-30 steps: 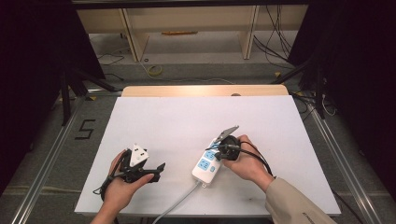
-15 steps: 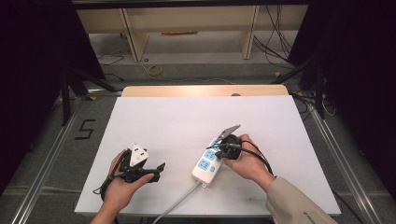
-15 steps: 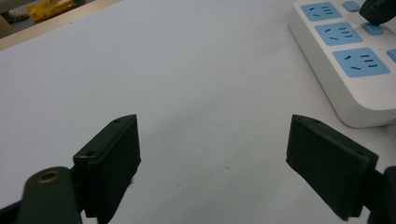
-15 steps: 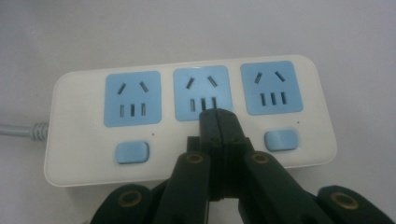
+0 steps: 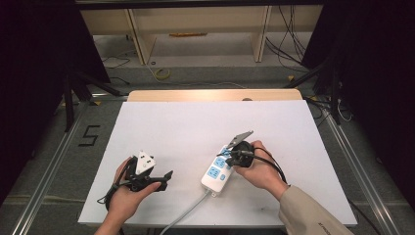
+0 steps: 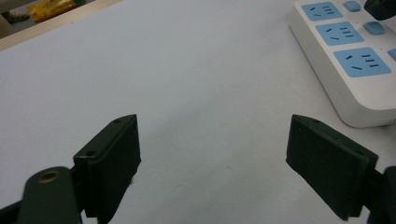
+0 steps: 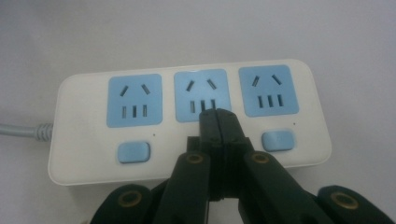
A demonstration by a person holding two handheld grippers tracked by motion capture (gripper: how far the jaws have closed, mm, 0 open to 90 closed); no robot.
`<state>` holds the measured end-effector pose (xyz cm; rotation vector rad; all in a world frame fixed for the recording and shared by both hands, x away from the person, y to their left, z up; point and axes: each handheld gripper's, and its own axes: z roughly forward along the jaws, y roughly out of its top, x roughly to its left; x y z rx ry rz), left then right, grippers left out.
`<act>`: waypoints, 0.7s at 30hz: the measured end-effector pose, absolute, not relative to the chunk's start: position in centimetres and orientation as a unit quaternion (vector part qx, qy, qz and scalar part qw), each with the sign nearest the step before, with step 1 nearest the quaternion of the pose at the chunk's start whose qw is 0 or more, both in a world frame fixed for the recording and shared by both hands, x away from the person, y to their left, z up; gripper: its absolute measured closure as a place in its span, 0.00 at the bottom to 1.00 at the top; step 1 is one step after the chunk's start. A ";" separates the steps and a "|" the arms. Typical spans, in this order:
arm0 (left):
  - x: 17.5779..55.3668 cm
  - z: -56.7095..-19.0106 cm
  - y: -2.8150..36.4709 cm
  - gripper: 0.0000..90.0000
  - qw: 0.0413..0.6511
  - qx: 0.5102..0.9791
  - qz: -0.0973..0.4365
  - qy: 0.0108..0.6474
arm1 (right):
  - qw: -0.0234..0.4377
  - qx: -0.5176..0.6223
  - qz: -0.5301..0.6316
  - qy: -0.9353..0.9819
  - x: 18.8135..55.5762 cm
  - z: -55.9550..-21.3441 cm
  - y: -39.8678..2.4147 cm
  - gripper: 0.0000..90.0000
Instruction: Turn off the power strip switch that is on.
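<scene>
Standing at the near edge of the white surface, a person holds a gripper in each hand. The left gripper rests low near the near-left corner, its jaws spread wide with nothing between them; in the left gripper view they frame bare white surface, with the power strip off toward the upper right. Just beside it to the right lies that white power strip, three blue sockets in a row with blue switches alongside, its grey cable trailing off the near edge. The right gripper has its jaws pressed fully together, holding nothing, with the tips over the strip's middle socket, at the lower edge of it. From above, the right hand sits just right of the strip. Beyond the surface's far wooden edge stand a pale shelf unit and loose cables on the floor.
</scene>
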<state>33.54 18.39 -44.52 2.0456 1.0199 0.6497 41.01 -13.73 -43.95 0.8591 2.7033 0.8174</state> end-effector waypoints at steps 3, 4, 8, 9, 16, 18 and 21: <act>33.5 -44.5 18.4 0.19 0.374 0.798 0.254 0.399 | 0.096 0.291 0.278 0.910 40.9 -43.8 -13.9 1.00; 33.5 -44.5 18.4 0.19 0.374 0.798 0.254 0.399 | 0.097 0.290 0.279 0.910 40.9 -43.7 -13.9 1.00; 33.5 -44.5 18.4 0.19 0.374 0.798 0.254 0.399 | 0.097 0.291 0.282 0.909 40.7 -43.4 -14.2 1.00; 33.5 -44.5 18.4 0.19 0.374 0.798 0.254 0.399 | 0.098 0.291 0.283 0.909 40.7 -43.4 -14.3 1.00; 33.5 -44.5 18.4 0.19 0.374 0.797 0.254 0.401 | 0.102 0.292 0.287 0.907 40.3 -43.0 -14.7 1.00; 33.5 -44.5 18.4 0.19 0.373 0.797 0.254 0.401 | 0.104 0.293 0.290 0.905 40.2 -42.9 -14.9 1.00; 33.5 -44.6 18.4 0.19 0.373 0.797 0.254 0.401 | 0.107 0.298 0.293 0.902 40.0 -42.7 -15.4 1.00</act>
